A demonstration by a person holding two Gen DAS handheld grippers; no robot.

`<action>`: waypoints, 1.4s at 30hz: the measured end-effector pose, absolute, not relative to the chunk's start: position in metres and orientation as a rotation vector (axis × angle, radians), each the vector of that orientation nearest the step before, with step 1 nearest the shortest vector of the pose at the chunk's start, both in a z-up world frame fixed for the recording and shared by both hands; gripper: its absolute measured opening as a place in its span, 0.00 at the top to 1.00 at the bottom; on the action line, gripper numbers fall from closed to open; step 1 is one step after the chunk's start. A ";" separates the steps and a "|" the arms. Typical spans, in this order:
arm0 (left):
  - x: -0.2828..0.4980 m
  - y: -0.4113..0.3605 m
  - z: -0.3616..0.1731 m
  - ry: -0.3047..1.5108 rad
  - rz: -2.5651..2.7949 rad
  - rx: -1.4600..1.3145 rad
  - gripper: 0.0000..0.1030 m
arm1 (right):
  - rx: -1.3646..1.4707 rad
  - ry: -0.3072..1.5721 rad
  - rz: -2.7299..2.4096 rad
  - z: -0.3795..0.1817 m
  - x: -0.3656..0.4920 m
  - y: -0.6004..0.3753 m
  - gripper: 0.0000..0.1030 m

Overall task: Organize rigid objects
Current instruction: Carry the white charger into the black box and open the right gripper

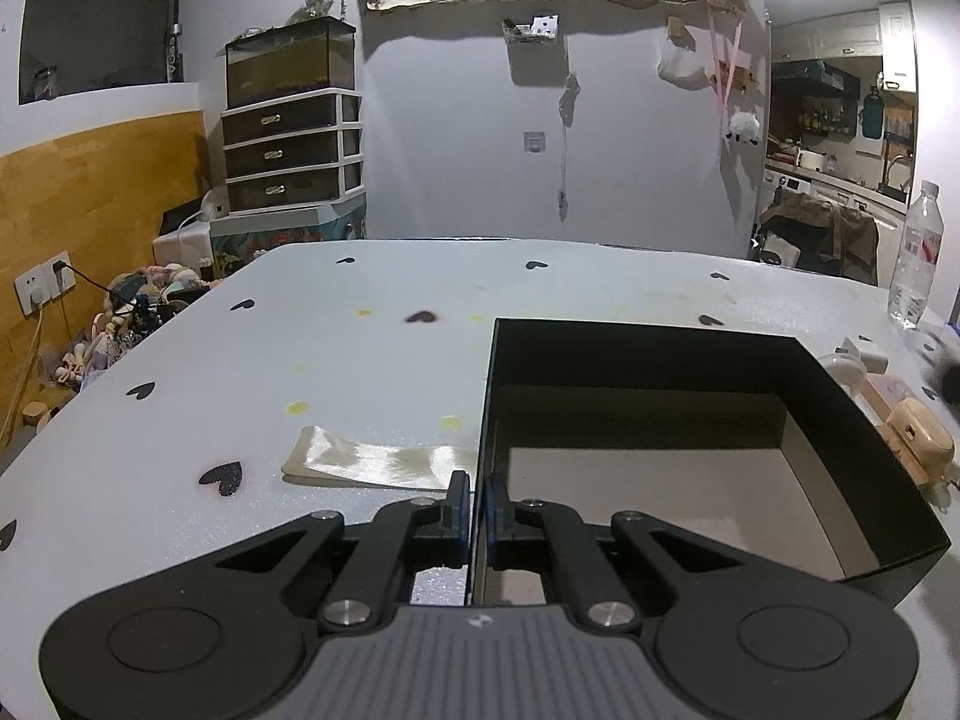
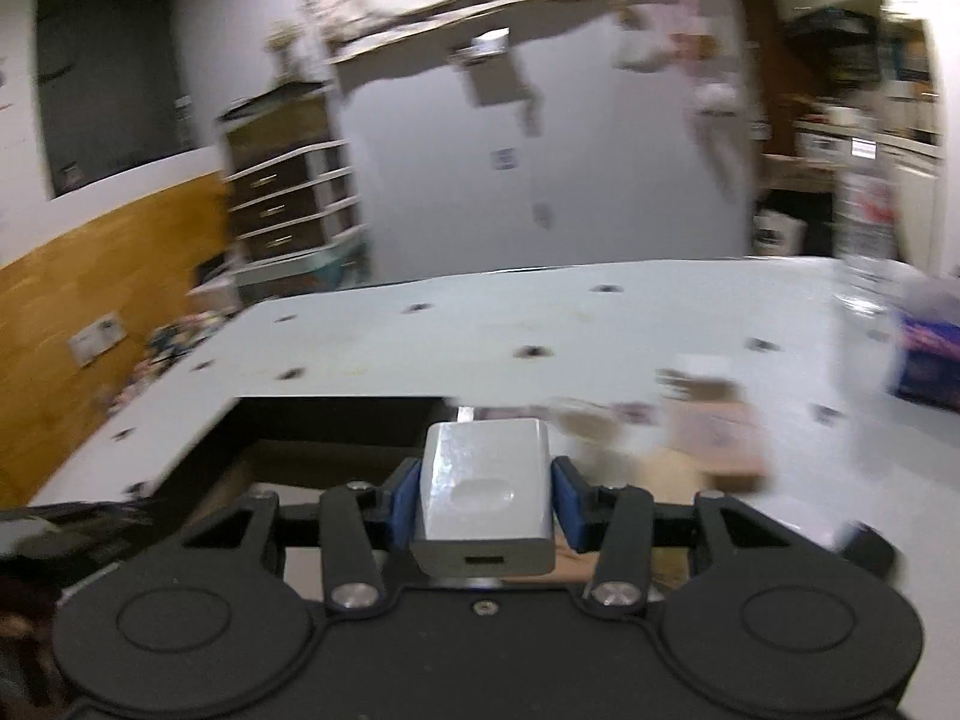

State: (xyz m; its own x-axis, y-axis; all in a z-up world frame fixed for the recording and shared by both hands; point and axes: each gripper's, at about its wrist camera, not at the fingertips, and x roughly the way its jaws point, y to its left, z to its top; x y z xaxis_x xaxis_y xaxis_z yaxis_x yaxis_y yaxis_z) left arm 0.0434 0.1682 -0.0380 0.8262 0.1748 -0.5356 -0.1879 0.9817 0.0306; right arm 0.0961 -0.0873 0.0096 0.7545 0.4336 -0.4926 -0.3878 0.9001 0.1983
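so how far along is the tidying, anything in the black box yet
Nothing visible inside the black box yet; its floor looks bare. In hand: the left claw pinches the box's left wall, steadying it, while the right claw carries a white charger block near the box. Left: a tan case and other small items beside the box.

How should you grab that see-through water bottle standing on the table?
Probably around the middle of the water bottle, coming in level from the side. It stands upright near the table's far right edge, and its body is tall and round, so two fingers can close across it. The cap end looks narrower and would likely tip it.
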 end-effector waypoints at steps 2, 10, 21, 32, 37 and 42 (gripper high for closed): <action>0.043 0.169 -0.038 0.569 0.184 -0.018 0.96 | 0.054 0.578 0.511 0.012 0.108 -0.062 0.54; 0.042 0.171 -0.038 0.559 0.183 -0.027 0.96 | -0.053 0.700 0.640 -0.002 0.143 0.034 0.54; 0.039 0.165 -0.041 0.551 0.157 -0.022 0.96 | 0.091 0.925 0.611 -0.030 0.179 0.084 0.52; 0.039 0.169 -0.043 0.557 0.150 -0.043 0.96 | 0.085 0.859 0.594 -0.011 0.164 0.042 0.43; 0.039 0.168 -0.043 0.555 0.154 -0.053 0.96 | 0.087 0.816 0.591 -0.004 0.151 0.021 0.41; 0.039 0.169 -0.044 0.549 0.161 -0.063 0.96 | 0.067 0.730 0.585 0.002 0.129 -0.001 0.35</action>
